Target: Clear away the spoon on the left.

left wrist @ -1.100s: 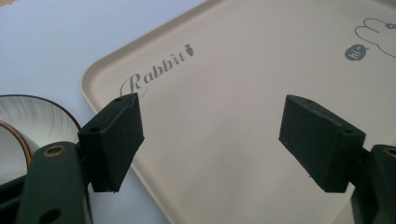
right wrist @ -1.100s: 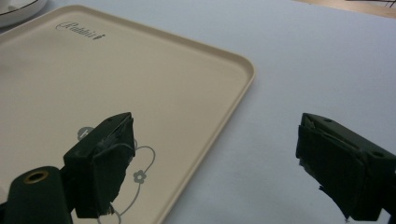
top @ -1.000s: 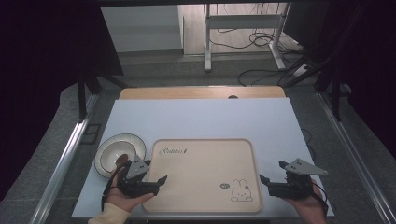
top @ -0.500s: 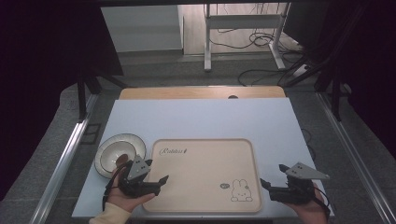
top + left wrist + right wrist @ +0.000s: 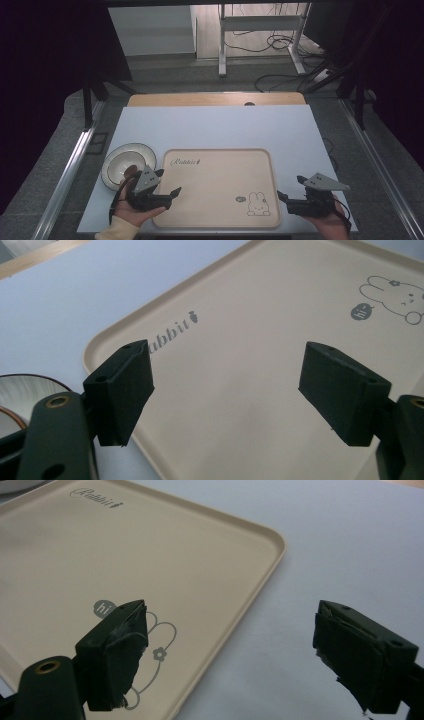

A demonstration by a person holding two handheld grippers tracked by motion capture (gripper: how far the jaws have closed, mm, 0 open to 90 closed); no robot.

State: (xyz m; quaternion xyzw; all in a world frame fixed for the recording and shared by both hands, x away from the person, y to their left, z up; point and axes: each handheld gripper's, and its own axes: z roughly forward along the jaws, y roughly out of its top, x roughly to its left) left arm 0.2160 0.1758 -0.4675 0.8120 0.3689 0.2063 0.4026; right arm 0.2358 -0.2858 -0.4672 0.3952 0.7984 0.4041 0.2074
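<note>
A beige tray (image 5: 215, 185) with a rabbit drawing and the word "Rabbit" lies flat on the white table near its front edge. To its left stands a white ribbed bowl (image 5: 120, 164) with a dark rim. My left gripper (image 5: 168, 183) hovers open over the tray's left front edge, between bowl and tray. The left gripper view looks between its spread jaws (image 5: 225, 390) onto the bare tray (image 5: 250, 330), with the bowl (image 5: 25, 390) at the left edge. My right gripper (image 5: 291, 188) stands open just right of the tray's front right corner; its jaws (image 5: 230, 645) straddle the tray's rim (image 5: 272, 555).
The white table top (image 5: 215, 127) stretches bare behind the tray, with a wooden strip (image 5: 215, 99) along its far edge. Metal rails (image 5: 75, 165) run beside the table on both sides. Cables (image 5: 270, 80) and desk legs lie on the floor beyond.
My right gripper has drifted slightly toward the table's front edge. The left gripper, tray and bowl have stayed where they were.
</note>
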